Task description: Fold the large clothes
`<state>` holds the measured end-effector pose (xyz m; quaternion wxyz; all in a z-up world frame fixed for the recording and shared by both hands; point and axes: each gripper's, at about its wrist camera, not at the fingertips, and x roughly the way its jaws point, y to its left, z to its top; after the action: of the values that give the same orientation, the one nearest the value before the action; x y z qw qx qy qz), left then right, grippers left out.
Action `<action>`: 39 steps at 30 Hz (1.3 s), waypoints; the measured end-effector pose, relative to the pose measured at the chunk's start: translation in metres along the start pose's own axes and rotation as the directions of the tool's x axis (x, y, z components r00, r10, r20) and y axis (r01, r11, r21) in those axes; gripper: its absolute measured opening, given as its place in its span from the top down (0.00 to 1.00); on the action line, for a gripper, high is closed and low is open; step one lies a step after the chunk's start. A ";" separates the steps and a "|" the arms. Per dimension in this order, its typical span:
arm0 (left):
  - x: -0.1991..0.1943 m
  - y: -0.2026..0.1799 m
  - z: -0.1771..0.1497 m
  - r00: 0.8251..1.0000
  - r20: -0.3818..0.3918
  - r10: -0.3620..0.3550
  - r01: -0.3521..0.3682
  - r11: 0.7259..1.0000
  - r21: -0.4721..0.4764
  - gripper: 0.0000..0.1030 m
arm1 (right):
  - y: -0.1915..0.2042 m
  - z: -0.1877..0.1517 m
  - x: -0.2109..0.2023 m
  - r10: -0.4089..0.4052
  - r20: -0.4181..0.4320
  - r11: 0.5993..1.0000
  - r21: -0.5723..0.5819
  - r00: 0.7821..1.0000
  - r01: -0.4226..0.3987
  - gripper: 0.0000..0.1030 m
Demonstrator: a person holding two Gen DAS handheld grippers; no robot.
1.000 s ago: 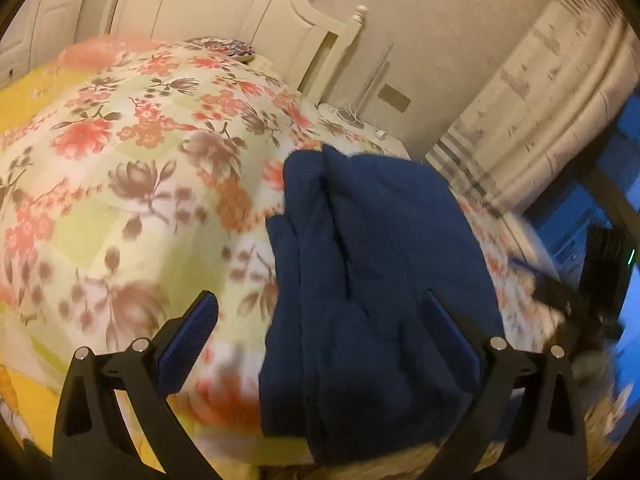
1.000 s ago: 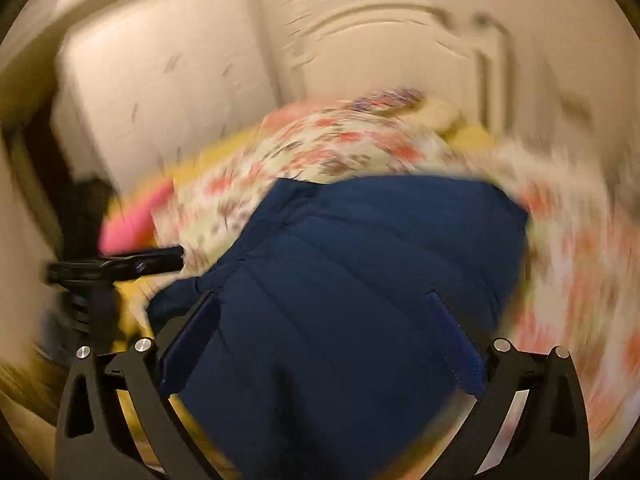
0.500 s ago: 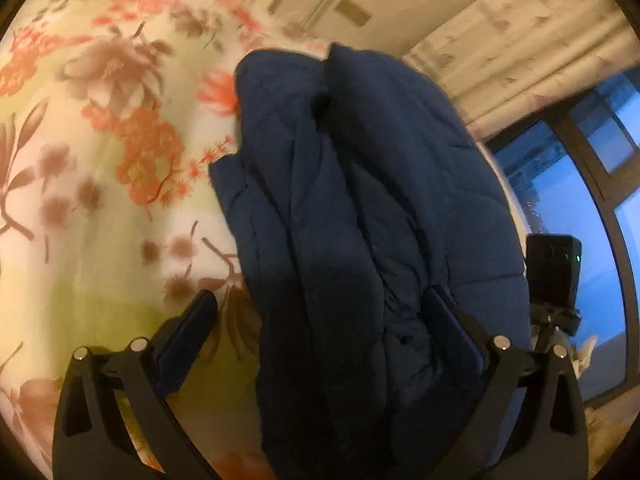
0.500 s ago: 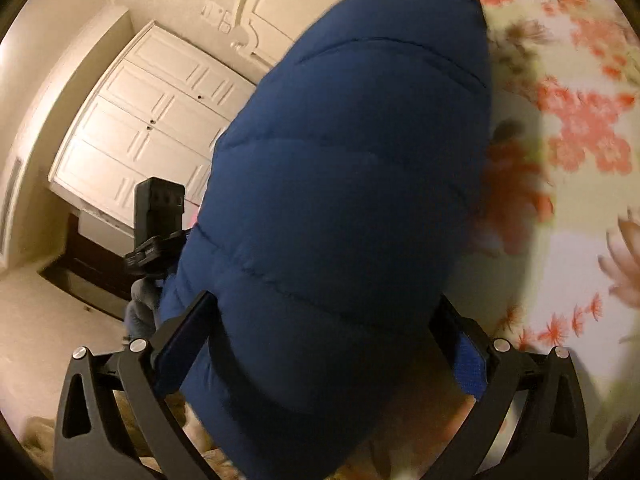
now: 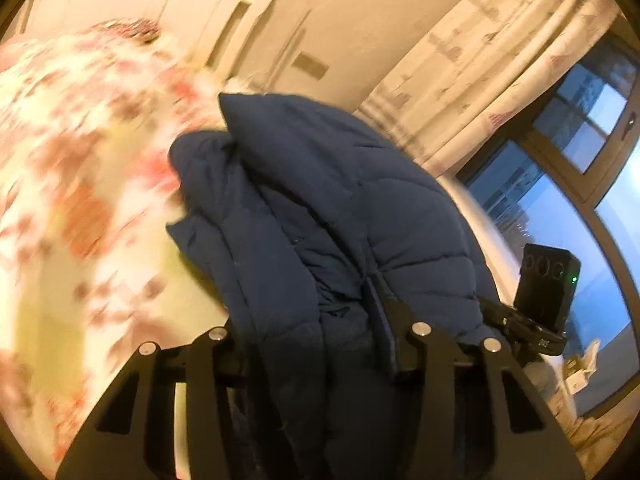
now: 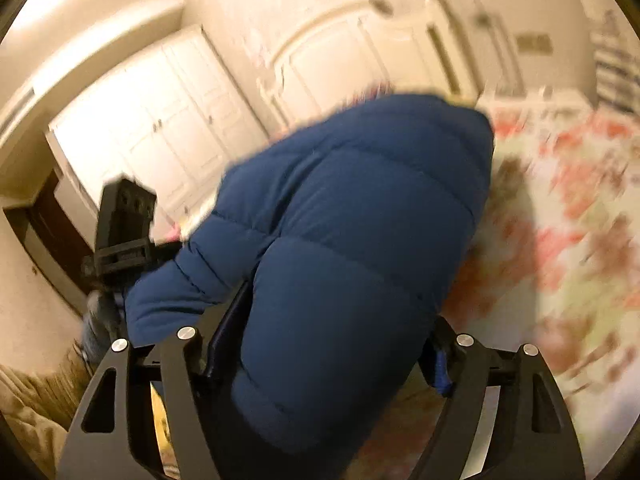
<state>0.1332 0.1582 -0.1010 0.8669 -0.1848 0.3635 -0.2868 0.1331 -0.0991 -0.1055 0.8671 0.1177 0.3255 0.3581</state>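
Observation:
A folded dark blue puffer jacket [image 5: 320,208] lies on the floral bedspread [image 5: 72,184]. My left gripper [image 5: 316,344] is shut on the jacket's near edge; its fingers have closed in on a thick bunch of fabric. In the right wrist view the same jacket [image 6: 352,216] fills the middle. My right gripper [image 6: 332,344] is shut on its bulky near end, with the padding squeezed between the fingers. Each gripper's fingertips are partly hidden by cloth.
The white headboard [image 5: 244,20] stands at the bed's far end. Curtains [image 5: 496,64] and a dark window [image 5: 560,184] are to the right. White wardrobe doors [image 6: 160,128] are to the left. The other gripper's camera block shows in each view [image 5: 546,288] [image 6: 124,216].
Both grippers were wide open around the jacket's end and have now closed on it. Both views have shifted and blurred, so the hands are moving.

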 end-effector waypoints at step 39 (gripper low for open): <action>0.048 -0.105 0.070 0.782 0.499 0.373 -0.493 0.860 0.129 0.02 | -0.047 0.061 0.029 -0.486 0.084 0.820 -0.301 0.870 0.487 0.09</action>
<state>0.1740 0.0557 -0.0240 0.9863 -0.0461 0.1422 -0.0702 0.2135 -0.1105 -0.0939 0.9376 -0.1074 0.2827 0.1716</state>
